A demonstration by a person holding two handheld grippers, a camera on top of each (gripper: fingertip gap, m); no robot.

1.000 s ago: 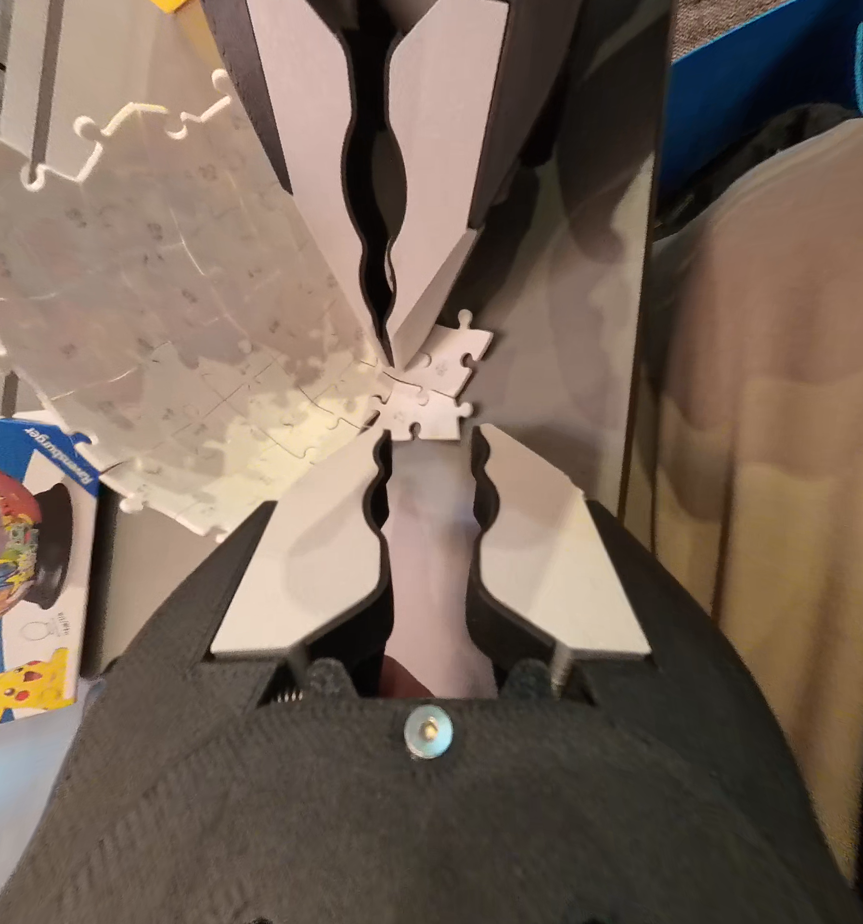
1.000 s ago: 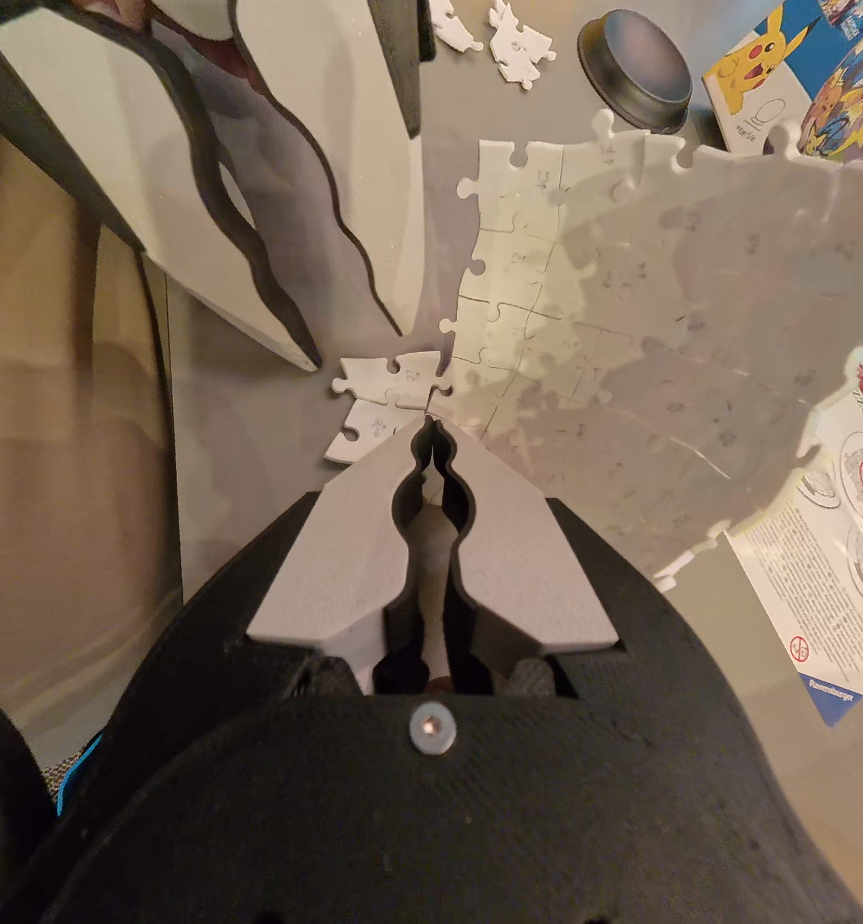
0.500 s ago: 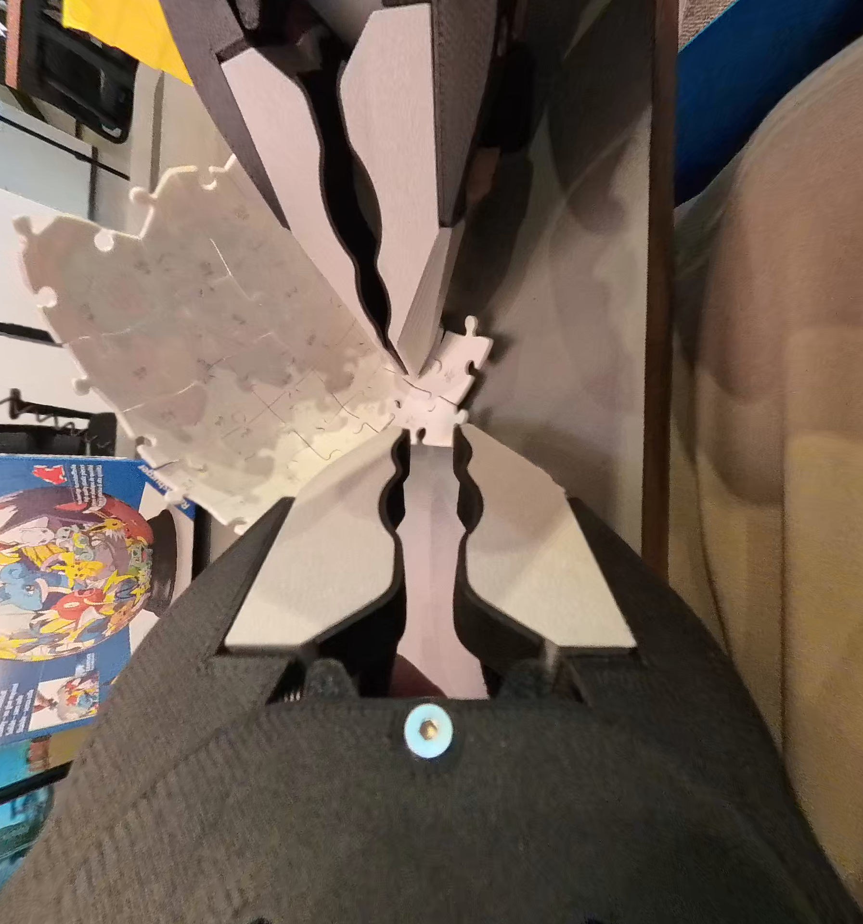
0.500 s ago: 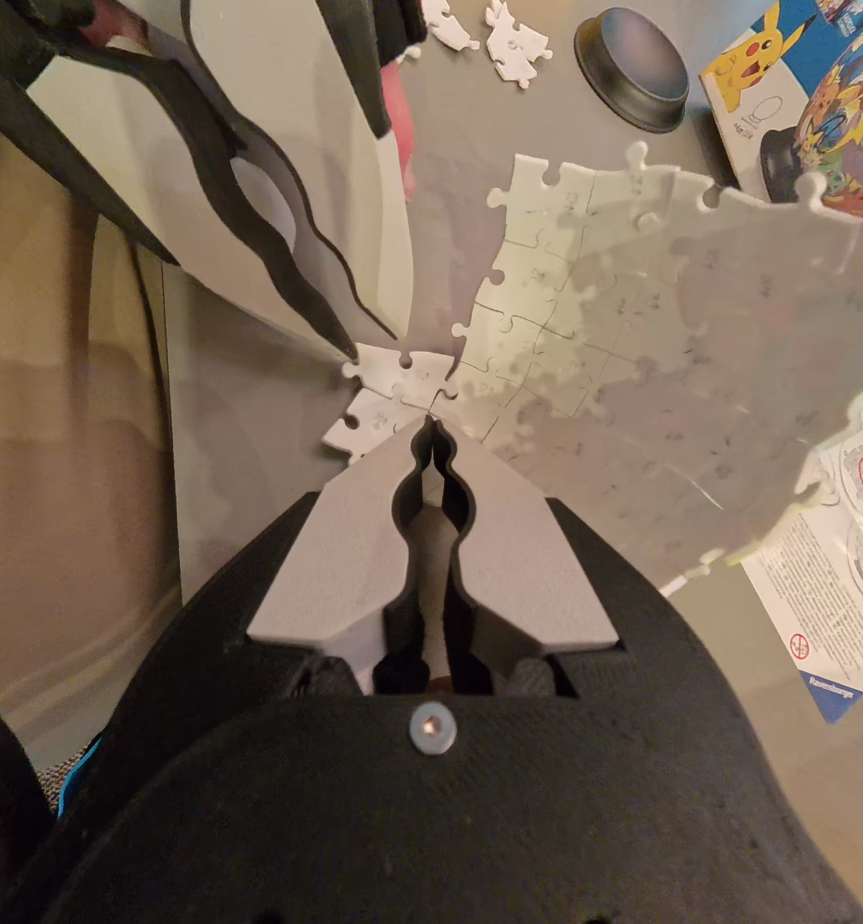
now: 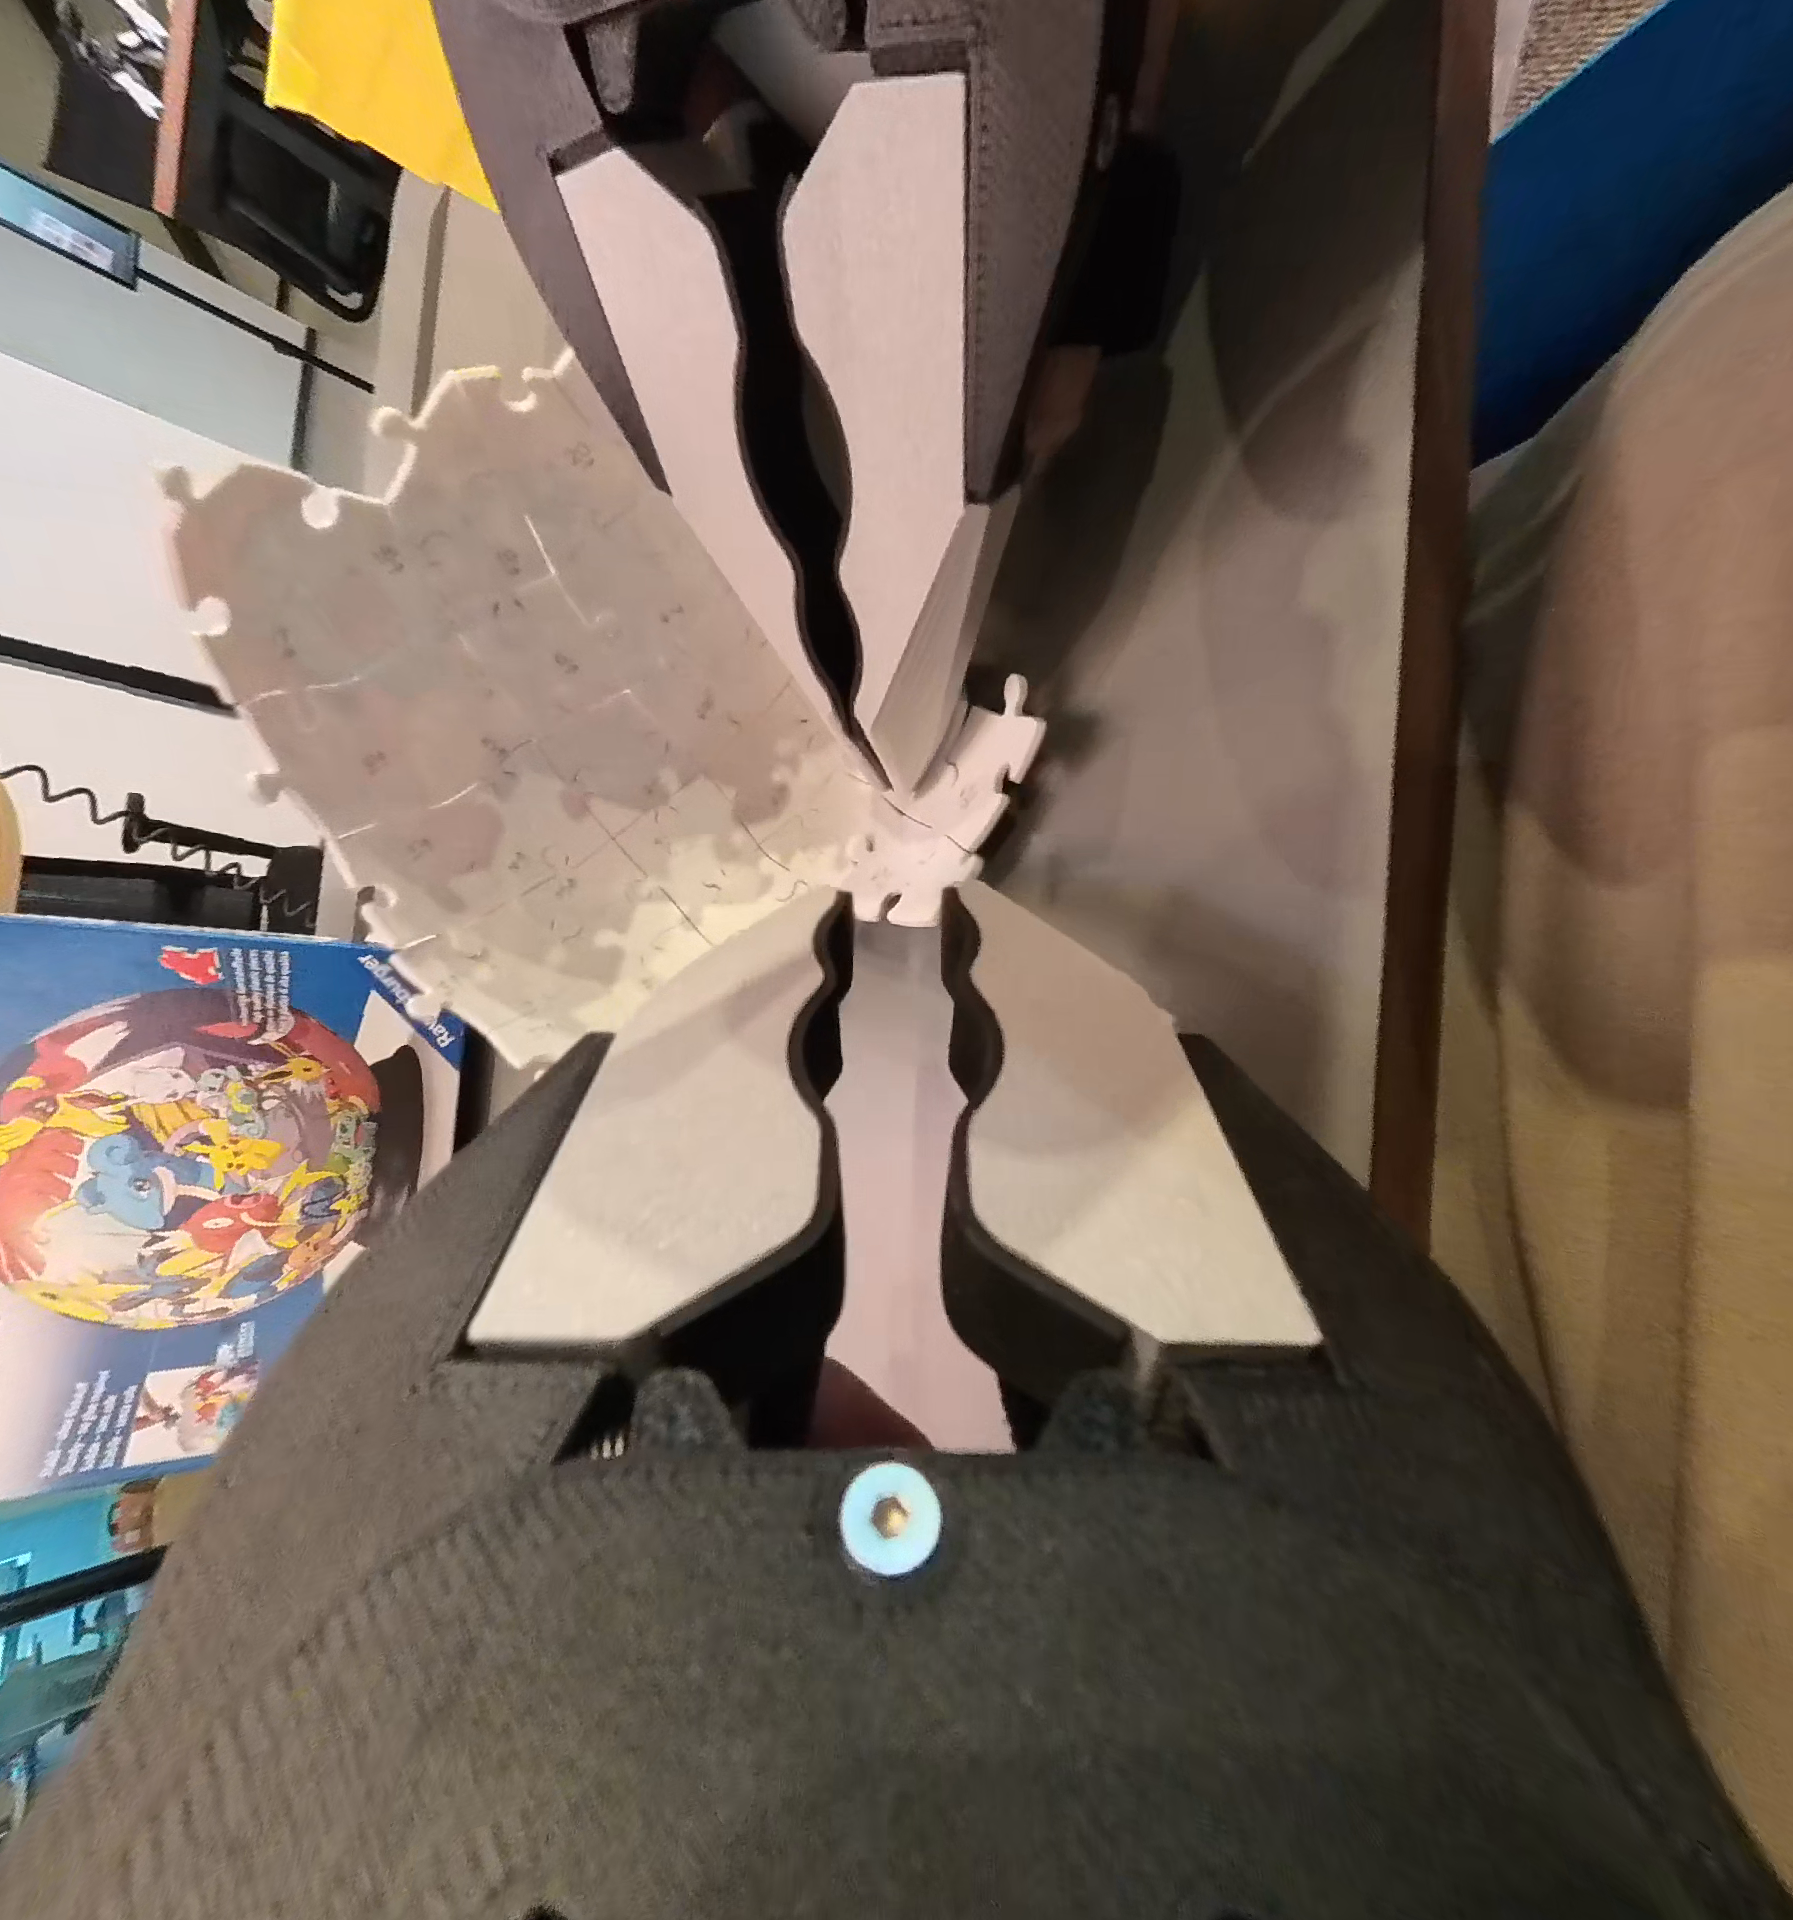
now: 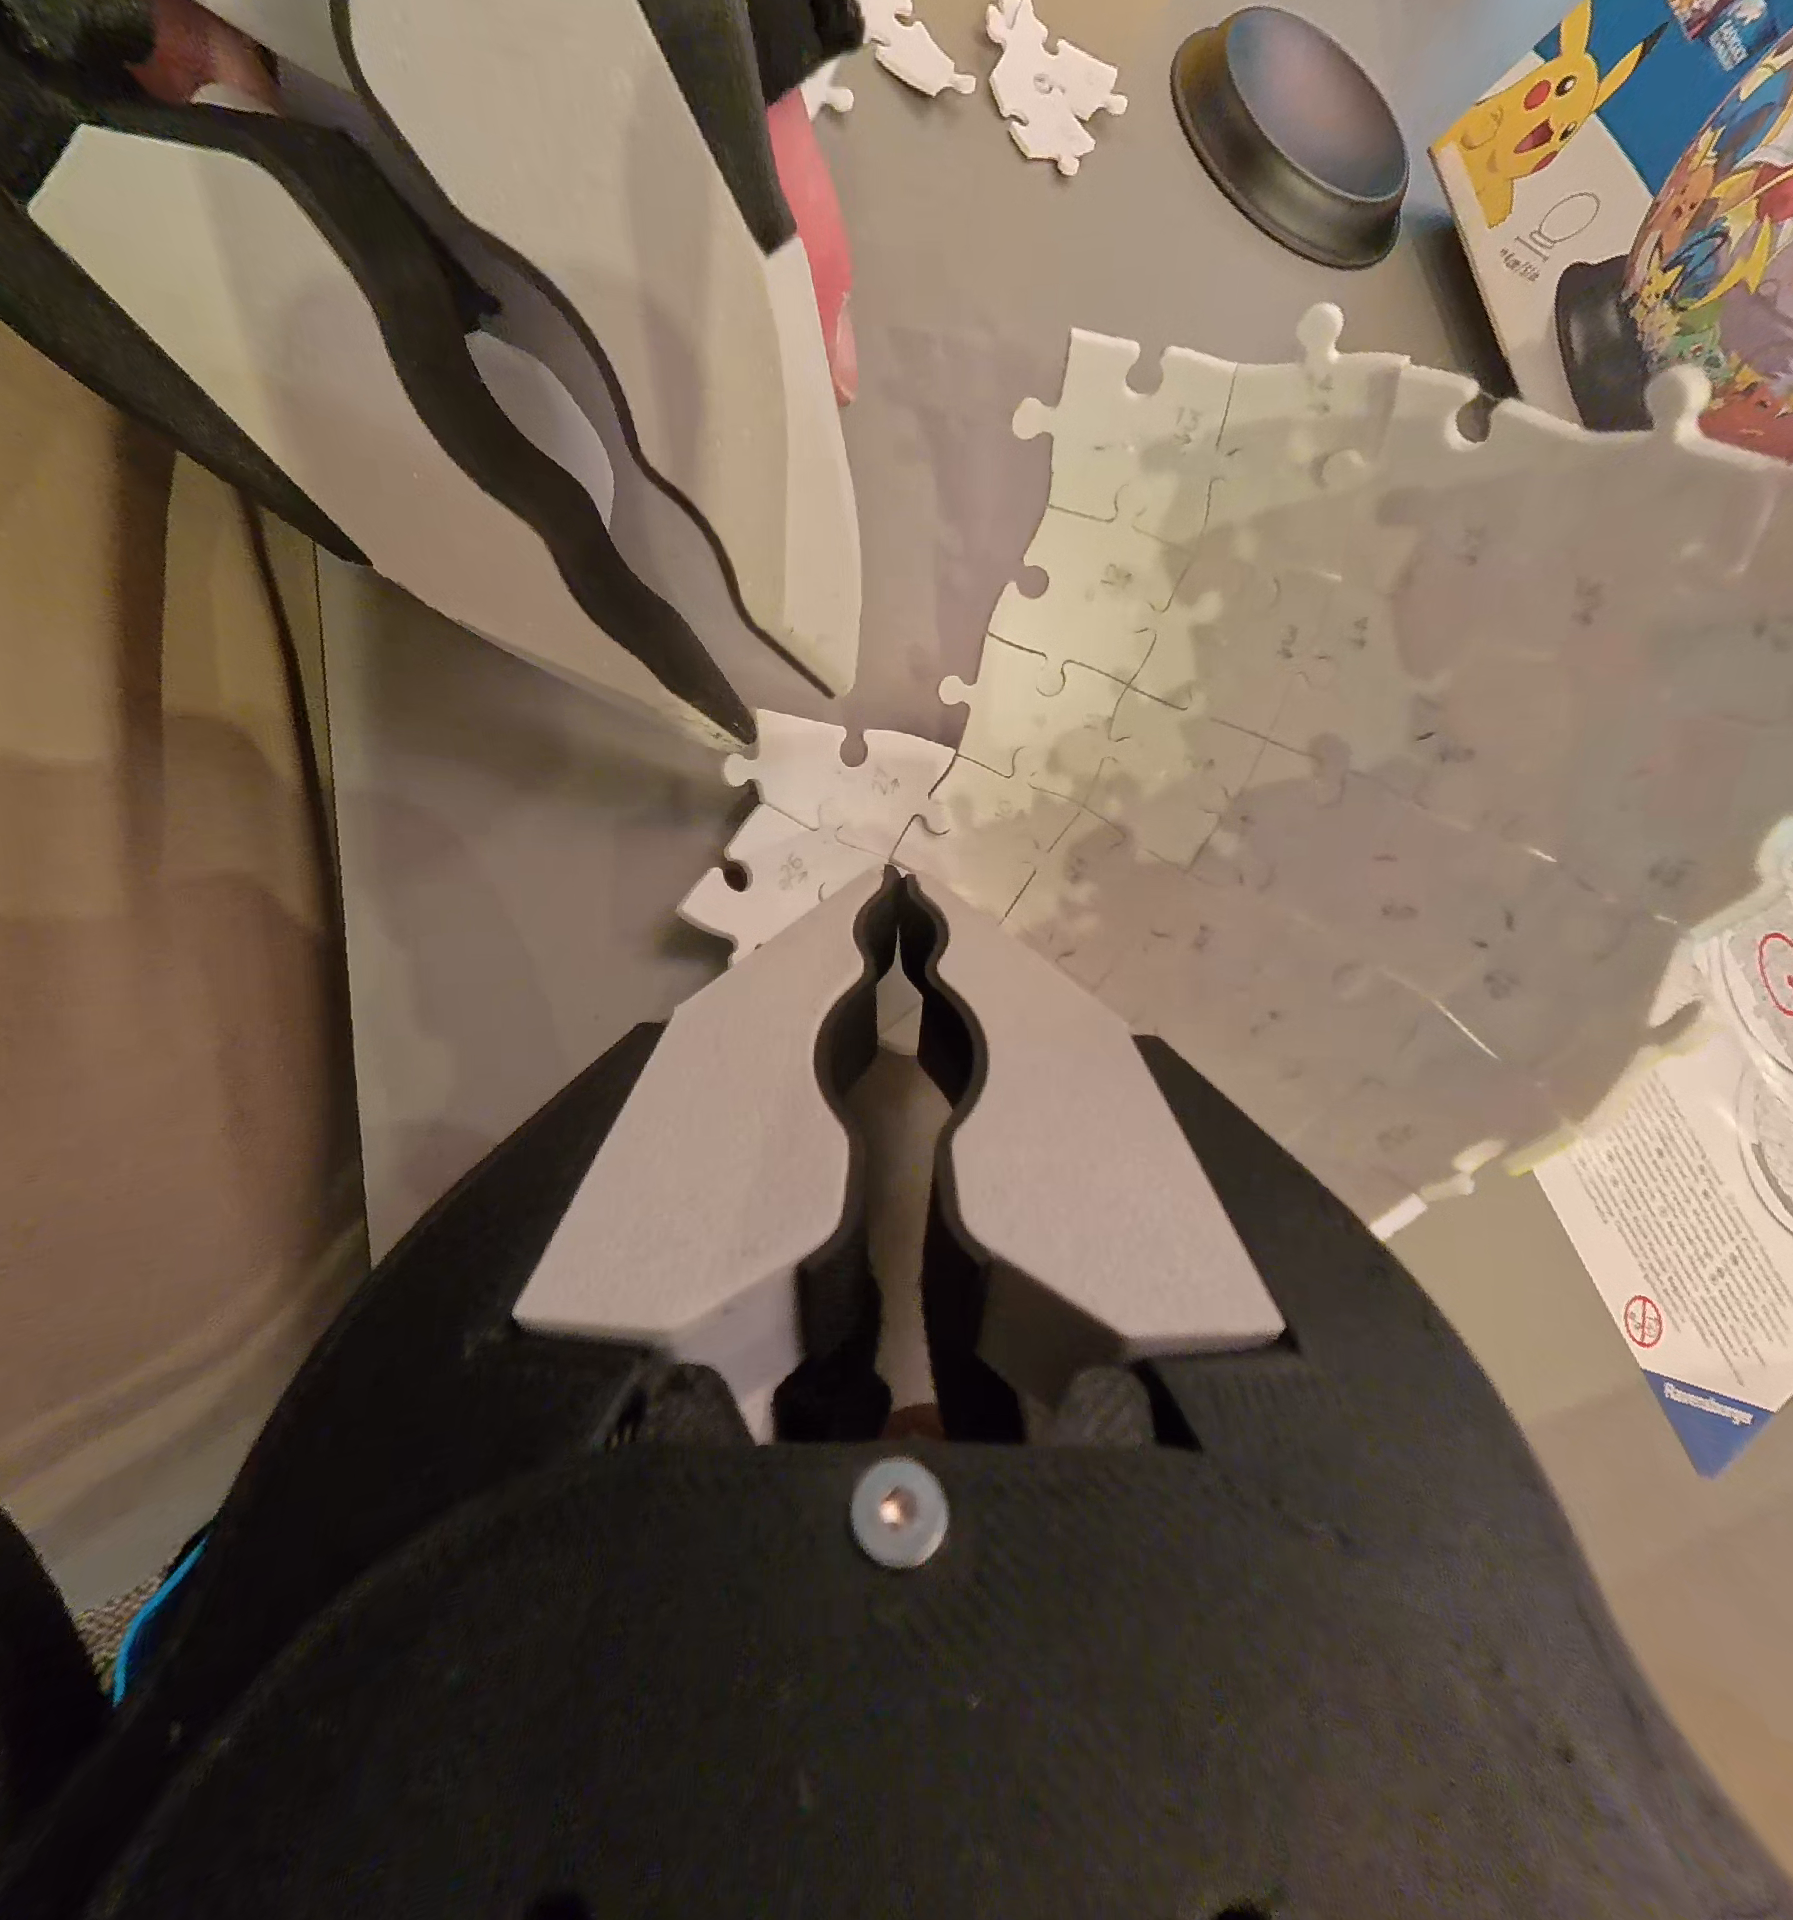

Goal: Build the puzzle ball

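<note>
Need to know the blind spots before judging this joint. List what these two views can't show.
- Printed face of the puzzle shell: both views show only its white back.
- Right gripper's contact with the shell edge: hidden under its own fingers, right wrist view.
- Left gripper: whether its fingers touch the end pieces is unclear, left wrist view.
- Puzzle box: cut off by the frame edge.

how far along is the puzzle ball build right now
Done: a curved shell of joined white pieces exists, only part of a sphere, its edges jagged.
In hand: the right gripper is shut on the shell's corner; the left gripper, open, meets the protruding end pieces.
Left: loose pieces lie on the grey table beside the dark stand, so much of the ball is unbuilt.
</note>
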